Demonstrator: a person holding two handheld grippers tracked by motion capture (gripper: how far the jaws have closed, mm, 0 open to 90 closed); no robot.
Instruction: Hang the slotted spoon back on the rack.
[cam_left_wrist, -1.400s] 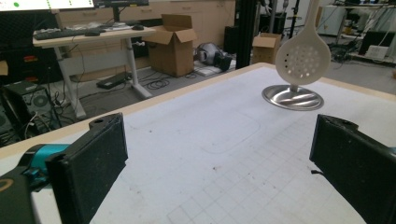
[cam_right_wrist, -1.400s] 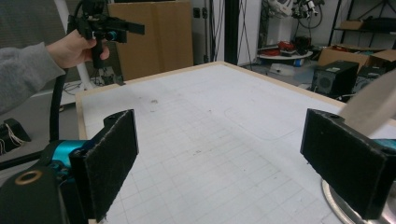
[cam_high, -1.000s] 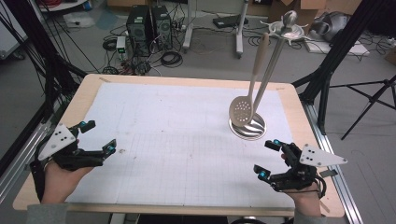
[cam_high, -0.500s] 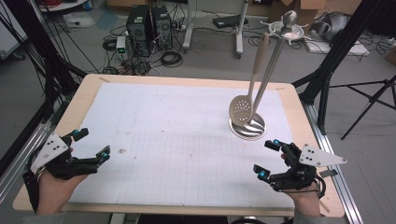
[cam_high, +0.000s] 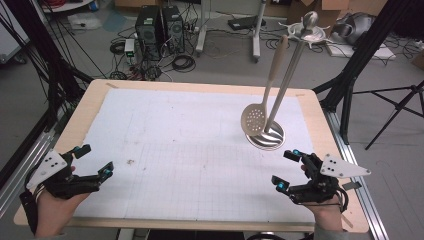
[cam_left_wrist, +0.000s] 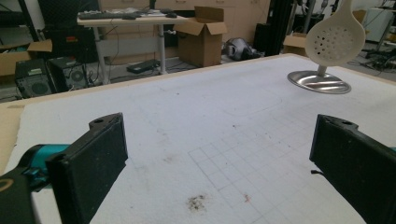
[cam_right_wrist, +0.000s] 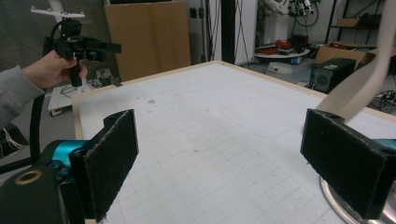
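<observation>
A beige slotted spoon (cam_high: 255, 119) hangs from a metal stand (cam_high: 287, 75) whose round steel base (cam_high: 267, 139) sits at the right of the white gridded mat (cam_high: 190, 130). My left gripper (cam_high: 95, 160) is open above the mat's near-left corner, with nothing between its jaws. My right gripper (cam_high: 286, 169) is open near the front right, just in front of the base. In the left gripper view my left gripper (cam_left_wrist: 224, 158) faces the spoon (cam_left_wrist: 334, 37) and base (cam_left_wrist: 319, 82) far across the mat. The right gripper (cam_right_wrist: 224, 163) has the spoon handle (cam_right_wrist: 369, 79) beyond its right jaw.
The mat lies on a wooden table (cam_high: 85, 107). A small brown stain (cam_high: 131, 161) marks the mat near the left gripper. Computer towers (cam_high: 157, 25) and cables lie on the floor behind. Black frame posts stand at both sides. The other hand's gripper (cam_right_wrist: 79, 44) shows far left.
My left gripper has come back toward the table's front edge and slightly left, still open. The right gripper, the spoon and the stand have not moved.
</observation>
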